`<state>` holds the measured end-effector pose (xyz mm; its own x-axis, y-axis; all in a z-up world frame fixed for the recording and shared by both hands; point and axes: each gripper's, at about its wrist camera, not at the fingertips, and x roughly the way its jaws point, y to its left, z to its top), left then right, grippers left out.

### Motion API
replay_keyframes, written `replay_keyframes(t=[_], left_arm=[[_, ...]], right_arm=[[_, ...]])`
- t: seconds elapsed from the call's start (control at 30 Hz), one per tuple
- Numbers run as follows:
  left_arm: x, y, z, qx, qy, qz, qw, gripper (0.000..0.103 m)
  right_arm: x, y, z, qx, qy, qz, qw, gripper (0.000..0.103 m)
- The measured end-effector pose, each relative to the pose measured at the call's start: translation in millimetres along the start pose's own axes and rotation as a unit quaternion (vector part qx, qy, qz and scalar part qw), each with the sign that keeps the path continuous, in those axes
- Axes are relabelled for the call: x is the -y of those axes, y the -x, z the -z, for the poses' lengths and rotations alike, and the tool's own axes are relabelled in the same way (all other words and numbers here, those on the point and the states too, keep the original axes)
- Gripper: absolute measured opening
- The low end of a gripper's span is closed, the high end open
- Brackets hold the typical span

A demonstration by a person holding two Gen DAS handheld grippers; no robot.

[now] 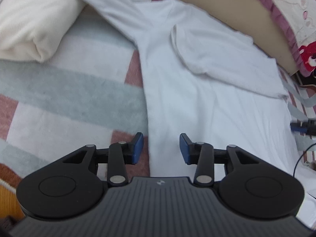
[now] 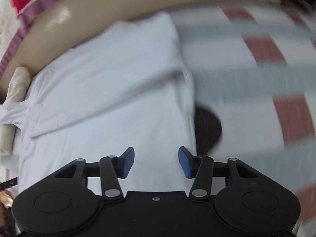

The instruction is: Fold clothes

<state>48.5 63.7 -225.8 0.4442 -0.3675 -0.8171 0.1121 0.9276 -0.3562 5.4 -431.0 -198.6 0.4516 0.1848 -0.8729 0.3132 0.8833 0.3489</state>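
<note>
- Left wrist view: my left gripper (image 1: pixel 161 148) has its blue-padded fingers (image 1: pixel 138 148) spread apart, nothing between them.
- It hovers over the left edge of the white cotton long-sleeve shirt (image 1: pixel 207 102), which lies spread flat on the pink, grey-green and white checked blanket (image 1: pixel 59 98).
- One white sleeve (image 1: pixel 213 59) is folded in across the shirt body, cuff end near the centre of the frame.
- Other sleeve runs away to the upper left, passing beside a rolled cream fleece bundle (image 1: pixel 33 25) that sits on the blanket.
- Tan padded bed rail (image 1: pixel 246 17) runs along the far side, touching the shirt's far edge; a pink-trimmed floral quilt (image 1: pixel 292 9) sits beyond it.
- Far right edge: I can see a blue pad of the right gripper (image 1: pixel 296 126) over the shirt's right side.
- Right wrist view: right gripper (image 2: pixel 156 163), jaws apart too, empty, poised over the shirt (image 2: pixel 108 98) near its right edge.
- Folded sleeve shows as a diagonal band across the shirt from this side.
- Dark round patch (image 2: pixel 207 128) sits just beside the shirt's right edge on the blanket (image 2: pixel 246 79); too blurred for me to tell what it is.
- Right view carries heavy blur on the blanket side.
</note>
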Motion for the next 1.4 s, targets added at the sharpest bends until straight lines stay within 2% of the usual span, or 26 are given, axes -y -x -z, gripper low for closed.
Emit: replay_keyframes(t=[0.07, 0.13, 0.17, 0.2, 0.23, 0.3, 0.37, 0.4, 0.47, 0.6, 0.8, 0.87, 0.93, 1.0, 1.03, 1.07, 1.1, 1.13, 1.17, 1.23, 1.33, 1.4], left_arm=[[1, 0, 0, 0.008, -0.002, 0.006, 1.0, 0.041], [2, -1, 2, 0.019, -0.001, 0.016, 0.9997, 0.041], [4, -1, 3, 0.025, -0.008, 0.015, 0.9995, 0.041], [7, -1, 5, 0.031, -0.018, 0.009, 0.9993, 0.028], [11, -2, 6, 0.032, -0.035, -0.005, 0.9988, 0.003], [21, 1, 10, 0.054, -0.066, -0.053, 0.9949, 0.002], [34, 9, 15, 0.085, -0.125, -0.138, 0.9788, 0.002], [37, 13, 17, 0.096, -0.144, -0.164, 0.9711, 0.002], [34, 19, 17, 0.098, -0.142, -0.152, 0.9733, 0.002], [37, 11, 17, 0.076, -0.156, -0.178, 0.9688, 0.003], [25, 13, 10, 0.061, -0.135, -0.223, 0.9637, 0.005], [18, 16, 7, 0.06, -0.121, -0.23, 0.9638, 0.005], [0, 30, 1, 0.079, -0.076, -0.195, 0.9747, 0.005], [-13, 46, -11, 0.111, -0.041, -0.171, 0.978, 0.006], [-19, 55, -18, 0.13, -0.026, -0.164, 0.9774, 0.014], [-23, 63, -26, 0.149, -0.011, -0.163, 0.9752, 0.019], [-29, 71, -36, 0.169, 0.005, -0.164, 0.9719, 0.031], [-37, 79, -44, 0.19, 0.023, -0.166, 0.9673, 0.039], [-46, 86, -53, 0.207, 0.043, -0.169, 0.9626, 0.041], [-65, 97, -71, 0.229, 0.081, -0.175, 0.9542, 0.043], [-91, 103, -96, 0.236, 0.096, -0.191, 0.9479, 0.045], [-103, 100, -111, 0.232, 0.078, -0.241, 0.9391, 0.047]], right_arm=[[2, 2, 10, 0.0, -0.007, -0.003, 1.0, 0.056], [-4, -1, 10, -0.004, 0.013, -0.001, 1.0, 0.058], [-7, -2, 10, -0.004, 0.027, 0.003, 1.0, 0.054], [-13, -2, 11, 0.001, 0.048, 0.015, 0.999, 0.045], [-19, -3, 12, 0.005, 0.07, 0.031, 0.997, 0.003], [-26, -3, 14, 0.011, 0.103, 0.055, 0.993, 0.002], [-30, 2, 15, 0.024, 0.125, 0.089, 0.988, 0.001], [-31, 5, 16, 0.031, 0.136, 0.107, 0.984, 0.001], [-27, 6, 14, 0.03, 0.135, 0.115, 0.984, 0.0], [-31, 1, 16, 0.022, 0.15, 0.134, 0.979, 0.0], [-30, -3, 17, 0.022, 0.16, 0.22, 0.962, 0.0], [-24, 8, 12, 0.031, 0.129, 0.188, 0.973, 0.002], [-29, 20, 4, 0.038, 0.121, 0.15, 0.98, 0.01], [-49, 29, -6, 0.024, 0.139, 0.102, 0.985, 0.01], [-64, 35, -12, 0.011, 0.153, 0.064, 0.986, 0.012], [-80, 41, -17, -0.003, 0.166, 0.026, 0.986, 0.019], [-97, 48, -23, -0.016, 0.18, -0.014, 0.983, 0.023], [-116, 55, -29, -0.029, 0.194, -0.059, 0.979, 0.037], [-137, 62, -34, -0.038, 0.211, -0.099, 0.972, 0.047], [-184, 74, -40, -0.039, 0.26, -0.149, 0.953, 0.048], [-254, 72, -37, -0.021, 0.352, -0.172, 0.92, 0.049], [-294, 61, -34, -0.004, 0.402, -0.179, 0.898, 0.049]])
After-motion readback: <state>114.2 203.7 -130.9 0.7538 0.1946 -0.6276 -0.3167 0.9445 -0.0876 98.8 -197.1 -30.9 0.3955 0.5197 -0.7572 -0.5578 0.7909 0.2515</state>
